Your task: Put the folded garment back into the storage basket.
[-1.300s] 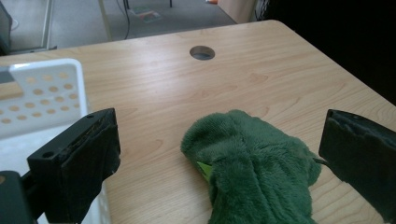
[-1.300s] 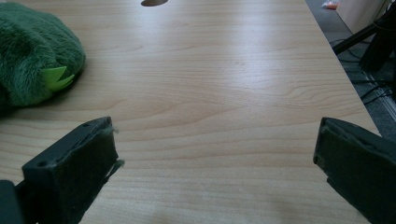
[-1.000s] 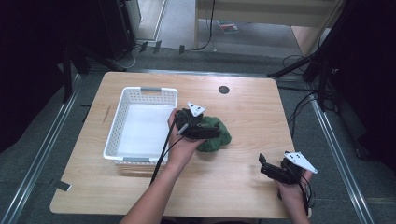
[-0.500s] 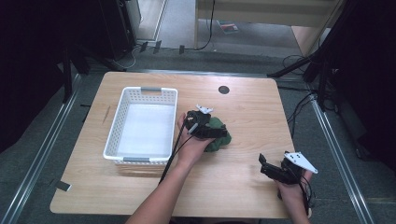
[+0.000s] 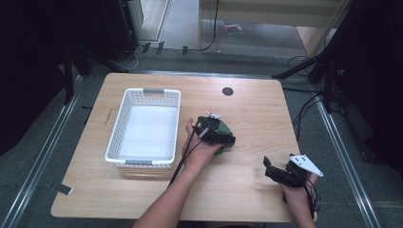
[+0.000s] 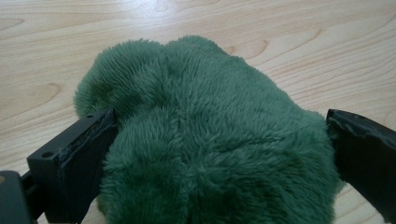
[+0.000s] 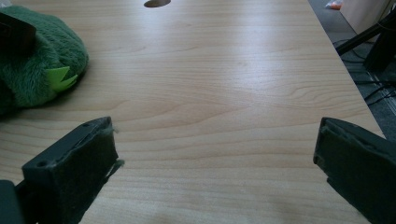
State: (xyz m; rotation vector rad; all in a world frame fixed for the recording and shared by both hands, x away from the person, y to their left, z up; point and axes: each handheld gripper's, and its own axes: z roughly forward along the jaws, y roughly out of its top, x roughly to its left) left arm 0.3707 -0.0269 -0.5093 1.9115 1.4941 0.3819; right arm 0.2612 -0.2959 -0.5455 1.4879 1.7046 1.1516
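green plush toy straddled, basket waiting

at the left of the pale wooden desk [image 5: 247,109] sits a white perforated plastic basket [image 5: 124,124] with grey handles, empty and open on top, which suggests it is meant as the place where the toy will go. it stands just beside the working hand, so a lift and a short carry sideways should be enough.

just right of the basket lies the fluffy green plush toy [image 6: 210,135] on the desk, near its middle. the left claw [image 5: 221,136] has its jaws spread, one on either side of the toy's body. they look to be touching the fur, but whether they press in yet cannot be told. straddling the widest part likely gives soft fur enough bulk to hold.

further right, near the desk's front edge, the right claw [image 5: 275,172] hangs with jaws wide apart over bare wood, holding nothing. it sits well apart from the toy, probably kept out of the way.
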